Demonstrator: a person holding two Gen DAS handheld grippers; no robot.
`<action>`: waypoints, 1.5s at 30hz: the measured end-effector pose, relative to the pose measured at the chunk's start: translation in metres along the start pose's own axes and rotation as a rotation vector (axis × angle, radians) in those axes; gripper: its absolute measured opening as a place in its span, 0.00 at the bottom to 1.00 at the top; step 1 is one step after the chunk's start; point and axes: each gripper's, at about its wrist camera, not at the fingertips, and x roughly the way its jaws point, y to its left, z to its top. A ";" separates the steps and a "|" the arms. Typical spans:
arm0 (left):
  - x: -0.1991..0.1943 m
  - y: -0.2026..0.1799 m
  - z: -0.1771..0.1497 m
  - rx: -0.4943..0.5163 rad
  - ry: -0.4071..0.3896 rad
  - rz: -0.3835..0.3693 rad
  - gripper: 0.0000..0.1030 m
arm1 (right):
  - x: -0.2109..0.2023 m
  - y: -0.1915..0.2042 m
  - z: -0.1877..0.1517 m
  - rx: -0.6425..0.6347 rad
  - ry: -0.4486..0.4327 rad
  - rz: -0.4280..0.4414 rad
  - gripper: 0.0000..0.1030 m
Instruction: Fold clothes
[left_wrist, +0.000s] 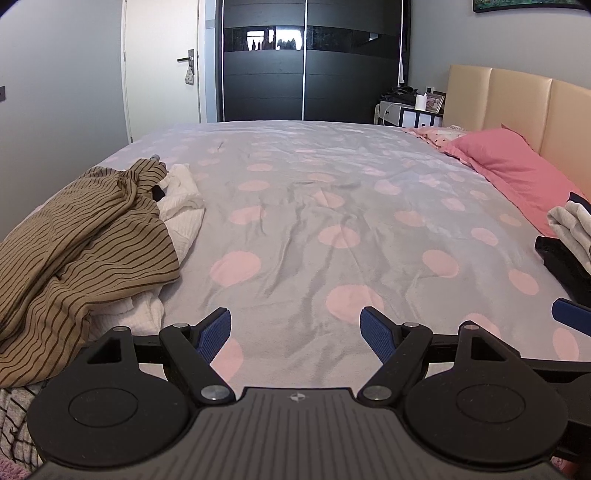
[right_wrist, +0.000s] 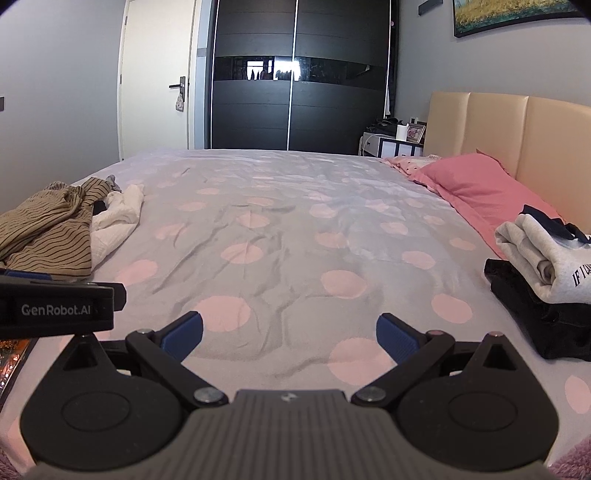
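Grey bedspread dotted with pale pink circles (left_wrist: 303, 229) fills both views, its middle bare and lightly creased. At its left edge lies the unfolded heap, a brown black-striped garment (left_wrist: 81, 243) over crumpled white knitwear (left_wrist: 184, 210), stretching from near to far. The pile sits just beside the left gripper (left_wrist: 295, 328), left of its fingers, and well apart from the right gripper (right_wrist: 290, 332), so the left looks the nearer reach. A folded stack, grey printed sweatshirt (right_wrist: 546, 254) on black clothing (right_wrist: 535, 317), rests beside the pink pillow (right_wrist: 476, 184). Both grippers hang wide apart, holding nothing; nothing blocks the way.
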 end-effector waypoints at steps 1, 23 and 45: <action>0.000 0.000 0.000 -0.004 0.003 -0.002 0.74 | -0.001 0.000 0.000 -0.001 -0.001 0.000 0.98; -0.001 -0.004 0.000 -0.013 0.022 0.004 0.74 | -0.001 0.003 0.002 0.008 0.019 0.005 0.98; -0.005 -0.004 0.000 -0.003 0.019 0.010 0.74 | -0.002 0.003 0.001 0.007 0.017 0.010 0.98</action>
